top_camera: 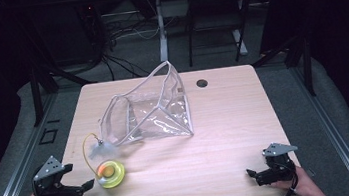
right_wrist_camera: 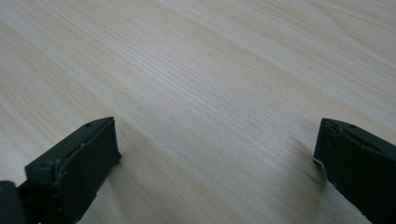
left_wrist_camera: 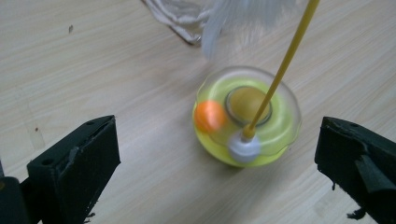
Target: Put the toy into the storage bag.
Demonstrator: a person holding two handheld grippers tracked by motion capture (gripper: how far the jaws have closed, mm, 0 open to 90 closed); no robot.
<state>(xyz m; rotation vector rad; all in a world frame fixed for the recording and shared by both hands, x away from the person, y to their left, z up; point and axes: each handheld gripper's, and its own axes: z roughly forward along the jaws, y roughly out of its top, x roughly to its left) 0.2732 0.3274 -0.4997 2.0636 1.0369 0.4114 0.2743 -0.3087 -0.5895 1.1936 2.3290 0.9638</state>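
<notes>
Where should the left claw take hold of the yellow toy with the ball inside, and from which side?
Probably the round yellow toy by its low body, coming level from the near-left where the open left claw already faces it. The thin yellow wand and feather look too flimsy to grip.

A lab: a bare wooden table (top_camera: 226, 122) in a dark frame, tangled cables (top_camera: 119, 34) behind.
</notes>
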